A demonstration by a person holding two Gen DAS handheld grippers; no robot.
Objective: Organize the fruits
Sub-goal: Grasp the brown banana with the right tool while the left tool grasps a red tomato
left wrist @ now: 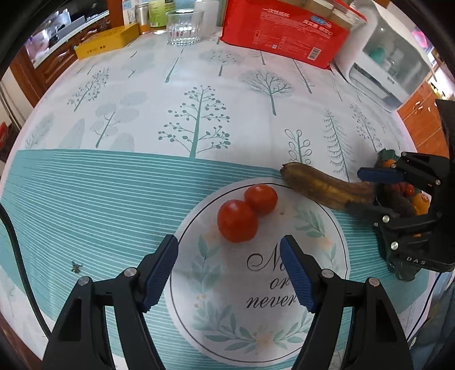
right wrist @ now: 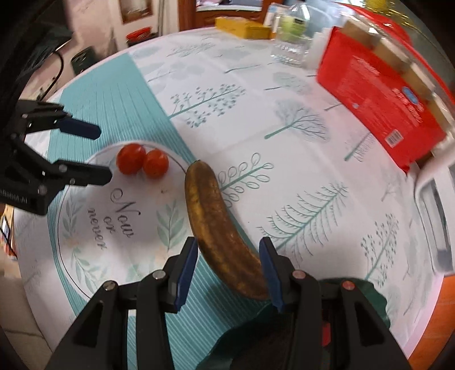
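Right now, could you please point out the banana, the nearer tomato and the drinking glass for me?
banana (right wrist: 212, 224): right wrist view, middle of its brown peel.
nearer tomato (left wrist: 237, 220): left wrist view, centre of its skin.
drinking glass (left wrist: 184, 27): left wrist view, its ribbed wall.

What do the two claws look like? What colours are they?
Both claws, left and right, are black angular frames with silver round bolts. Each finger ends in a dark blue ribbed pad. The right claw's side carries small white letters.
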